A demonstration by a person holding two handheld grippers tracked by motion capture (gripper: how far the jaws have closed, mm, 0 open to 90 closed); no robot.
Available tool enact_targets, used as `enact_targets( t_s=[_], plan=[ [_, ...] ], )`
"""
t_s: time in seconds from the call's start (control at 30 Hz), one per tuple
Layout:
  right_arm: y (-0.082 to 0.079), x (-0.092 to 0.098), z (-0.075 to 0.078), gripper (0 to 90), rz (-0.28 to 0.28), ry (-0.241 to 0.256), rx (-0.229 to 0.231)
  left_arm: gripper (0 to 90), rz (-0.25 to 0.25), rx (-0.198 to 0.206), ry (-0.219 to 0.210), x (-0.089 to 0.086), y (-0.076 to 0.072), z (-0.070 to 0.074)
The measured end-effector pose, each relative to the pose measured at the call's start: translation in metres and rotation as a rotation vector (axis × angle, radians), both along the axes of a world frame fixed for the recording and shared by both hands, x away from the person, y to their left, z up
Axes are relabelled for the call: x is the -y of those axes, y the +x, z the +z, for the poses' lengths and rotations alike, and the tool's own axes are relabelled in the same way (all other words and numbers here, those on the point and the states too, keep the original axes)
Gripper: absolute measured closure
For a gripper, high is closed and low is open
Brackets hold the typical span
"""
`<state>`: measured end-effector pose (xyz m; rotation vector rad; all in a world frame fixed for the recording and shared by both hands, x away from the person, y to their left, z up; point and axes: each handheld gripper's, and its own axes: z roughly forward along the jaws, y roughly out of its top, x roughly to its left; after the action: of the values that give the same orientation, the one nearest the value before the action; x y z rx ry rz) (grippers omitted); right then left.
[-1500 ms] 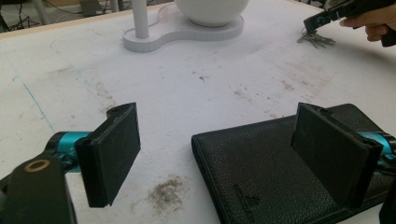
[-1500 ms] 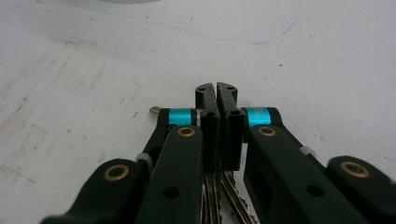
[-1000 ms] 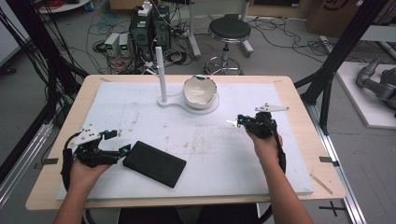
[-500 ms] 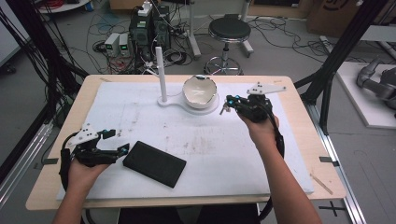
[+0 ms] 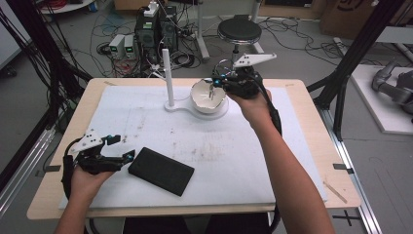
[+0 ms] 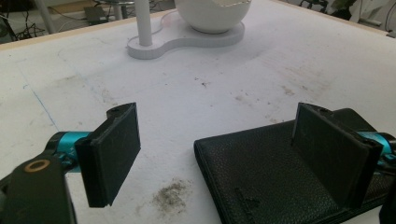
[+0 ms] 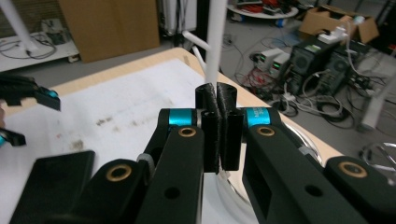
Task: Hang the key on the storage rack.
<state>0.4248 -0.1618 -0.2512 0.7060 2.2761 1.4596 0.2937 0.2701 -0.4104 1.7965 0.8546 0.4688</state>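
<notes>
A black leather wallet [image 5: 160,170] lies flat near the table's front left. My left gripper [image 5: 124,147] rests at the wallet's left end, open. In the left gripper view [image 6: 222,140] the wallet's corner [image 6: 271,172] sits between the wide-apart jaws, close to the right one. At the back, a white bowl [image 5: 202,100] sits on a white base with an upright post [image 5: 168,78]. My right gripper [image 5: 212,87] hovers over the bowl's rim, shut. Its pads [image 7: 216,100] press together with nothing visible between them, and the post [image 7: 215,42] stands just beyond.
A white mat [image 5: 243,146] covers the wooden table [image 5: 311,97]. Behind the far edge are a round stool [image 5: 239,29], computers and floor cables [image 5: 156,29]. Black frame posts [image 5: 358,53] rise at both sides.
My right gripper has travelled from the right middle of the table up and away to the bowl, staying shut. The left gripper and wallet have not moved.
</notes>
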Motion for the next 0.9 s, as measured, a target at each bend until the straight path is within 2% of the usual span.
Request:
enact_targets(
  t_s=[0.03,0.07,0.23,0.3,0.5,0.67,0.77,0.9],
  plan=[
    [0.005,-0.009,0.004,89.9,0.033,-0.02,0.009,15.5,0.0,0.0,0.001,0.0,0.0,0.0],
    [0.006,-0.013,0.006,89.9,0.041,-0.023,0.0,15.6,-0.009,-0.001,-0.008,0.0,0.0,0.001],
    [0.013,-0.03,0.012,89.8,0.078,-0.037,0.017,15.5,-0.021,0.008,-0.004,0.001,0.0,0.005],
    [0.019,-0.044,0.014,89.9,0.103,-0.047,0.016,15.6,-0.024,0.011,0.002,0.002,-0.001,0.005],
    [0.03,-0.066,0.017,89.9,0.121,-0.06,0.008,15.5,-0.017,0.011,0.003,-0.001,-0.003,0.004],
    [0.042,-0.092,0.02,89.9,0.151,-0.074,0.008,15.5,-0.01,0.01,0.002,-0.003,-0.004,0.004],
    [0.047,-0.1,0.019,89.9,0.158,-0.077,-0.003,15.5,-0.009,0.013,0.0,-0.003,-0.005,0.004],
    [0.061,-0.117,0.009,89.8,0.147,-0.088,-0.031,15.5,-0.013,0.012,0.004,-0.002,-0.005,0.003]
  ],
)
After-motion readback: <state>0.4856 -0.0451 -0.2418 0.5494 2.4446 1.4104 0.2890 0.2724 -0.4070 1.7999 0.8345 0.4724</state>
